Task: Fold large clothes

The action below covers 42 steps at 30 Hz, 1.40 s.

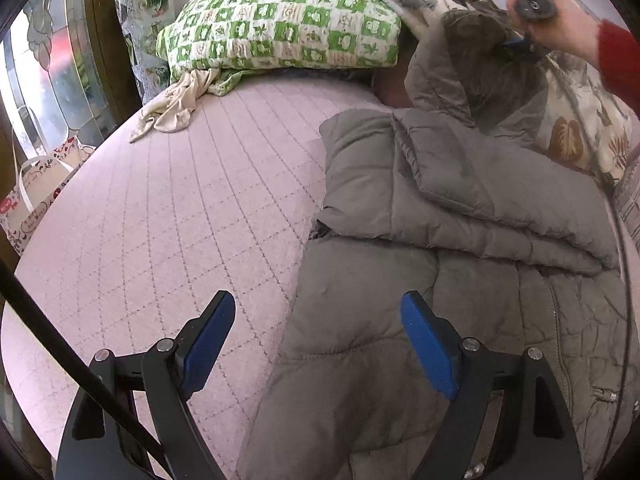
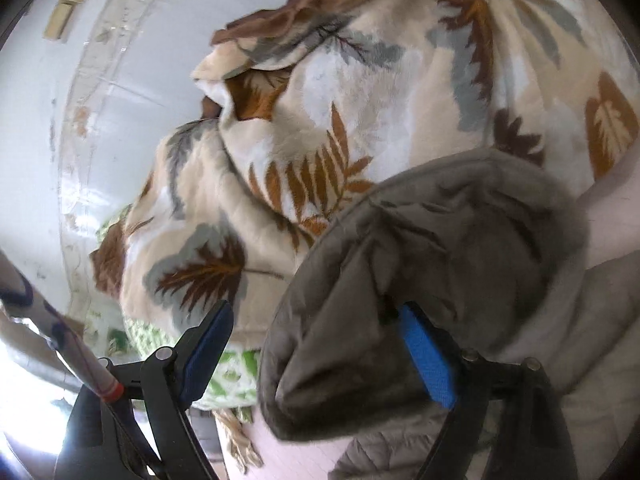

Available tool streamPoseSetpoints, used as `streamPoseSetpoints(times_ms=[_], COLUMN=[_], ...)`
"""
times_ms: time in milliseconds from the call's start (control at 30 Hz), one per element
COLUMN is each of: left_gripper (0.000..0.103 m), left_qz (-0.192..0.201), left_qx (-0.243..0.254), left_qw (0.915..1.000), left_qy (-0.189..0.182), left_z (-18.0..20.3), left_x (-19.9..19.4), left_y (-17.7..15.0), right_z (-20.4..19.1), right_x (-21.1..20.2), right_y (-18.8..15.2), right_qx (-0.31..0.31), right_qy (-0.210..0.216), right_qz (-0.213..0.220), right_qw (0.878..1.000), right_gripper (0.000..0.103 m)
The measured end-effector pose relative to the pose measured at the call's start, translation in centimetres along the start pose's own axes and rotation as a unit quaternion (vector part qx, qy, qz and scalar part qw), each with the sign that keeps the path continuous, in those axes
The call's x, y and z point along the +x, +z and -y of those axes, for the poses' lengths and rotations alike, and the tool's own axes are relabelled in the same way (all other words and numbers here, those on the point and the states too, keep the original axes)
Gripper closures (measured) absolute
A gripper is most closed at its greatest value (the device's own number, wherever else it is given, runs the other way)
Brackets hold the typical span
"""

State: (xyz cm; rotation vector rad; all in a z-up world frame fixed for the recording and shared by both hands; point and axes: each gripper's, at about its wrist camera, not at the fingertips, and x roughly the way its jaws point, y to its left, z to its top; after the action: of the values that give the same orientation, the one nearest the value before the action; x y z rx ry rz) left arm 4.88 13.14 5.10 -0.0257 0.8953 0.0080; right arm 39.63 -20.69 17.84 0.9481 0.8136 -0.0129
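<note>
Grey padded jacket [image 1: 460,216] is seen lying partly folded on the pink quilted bed [image 1: 180,200], filling the lower right of the left wrist frame. Left tool [image 1: 318,344] is held released, its jaws spread over the jacket's edge with nothing gripped. Right tool [image 2: 320,344] is likewise spread wide; its right blue pad is tucked against the jacket's hood [image 2: 440,272], below a leaf-patterned blanket [image 2: 340,120]. A green checked pillow [image 1: 280,24] is seen at upper centre.

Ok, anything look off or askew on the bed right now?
The grey puffer jacket lies folded, but its hood sticks up against the leaf-print blanket. A crumpled beige cloth lies loose beside the green checked pillow.
</note>
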Motion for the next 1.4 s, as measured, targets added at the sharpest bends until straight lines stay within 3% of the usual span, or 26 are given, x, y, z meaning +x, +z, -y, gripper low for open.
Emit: streamPoseSetpoints(times_ms=[33,67,100,133,300,533,767,867,1000,1100,1167,1233,1267,1300,1400], left_gripper=[0.019,0.019,0.019,0.019,0.019,0.019,0.019,0.019,0.019,0.019,0.019,0.019,0.019,0.019,0.019], left_qz=[0.000,0.000,-0.001,-0.001,0.010,0.026,0.035,0.038,0.037,0.038,0.040,0.040,0.041,0.042,0.042], left_qx=[0.001,0.003,0.003,0.003,-0.006,-0.025,-0.055,-0.057,-0.057,-0.063,-0.070,-0.075,-0.075,-0.075,-0.075], left_qw=[1.0000,1.0000,1.0000,1.0000,0.9999,0.9993,0.9978,0.9976,0.9975,0.9970,0.9964,0.9961,0.9960,0.9960,0.9959], left_qy=[0.002,0.004,0.005,0.003,0.002,0.012,0.007,0.010,0.017,0.024,0.025,0.026,0.026,0.027,0.025], left_z=[0.0,0.0,0.0,0.0,-0.5,-1.9,-3.7,-4.0,-4.2,-4.7,-5.2,-5.5,-5.5,-5.6,-5.7], left_x=[0.1,0.1,0.1,0.1,-0.6,-1.6,-3.4,-4.0,-4.1,-4.2,-4.3,-4.4,-4.4,-4.4,-4.6], left_y=[0.0,0.0,-0.1,-0.1,0.2,0.6,-0.3,-0.8,-1.3,-1.5,-1.5,-1.6,-1.5,-1.5,-1.3], right_z=[-0.1,-0.1,-0.1,0.1,0.3,2.0,9.9,14.5,19.4,22.4,23.5,22.7,22.2,21.3,19.8], right_x=[0.6,1.0,1.4,1.6,-1.6,-11.3,-19.4,-18.8,-14.7,-11.7,-11.1,-12.2,-13.0,-14.3,-18.4], right_y=[0.0,0.1,0.1,-0.1,-2.6,-10.3,-22.5,-26.8,-28.0,-27.2,-26.7,-26.4,-26.4,-26.6,-27.5], right_qx=[-0.007,-0.015,-0.026,-0.033,-0.085,-0.150,-0.152,-0.130,-0.091,-0.057,-0.026,-0.035,-0.050,-0.079,-0.149], right_qy=[-0.014,-0.031,-0.042,-0.044,-0.060,-0.064,-0.031,-0.033,-0.056,-0.066,-0.046,-0.052,-0.054,-0.053,-0.062], right_qz=[-0.003,-0.002,-0.006,-0.016,-0.021,-0.044,-0.091,-0.116,-0.133,-0.141,-0.149,-0.144,-0.138,-0.127,-0.113], right_qw=[1.000,0.999,0.999,0.998,0.994,0.986,0.984,0.984,0.985,0.986,0.987,0.988,0.988,0.987,0.980], right_gripper=[0.017,0.040,0.077,0.085,0.089,0.090,0.090,0.090,0.090,0.080,0.074,0.049,0.029,0.020,0.020])
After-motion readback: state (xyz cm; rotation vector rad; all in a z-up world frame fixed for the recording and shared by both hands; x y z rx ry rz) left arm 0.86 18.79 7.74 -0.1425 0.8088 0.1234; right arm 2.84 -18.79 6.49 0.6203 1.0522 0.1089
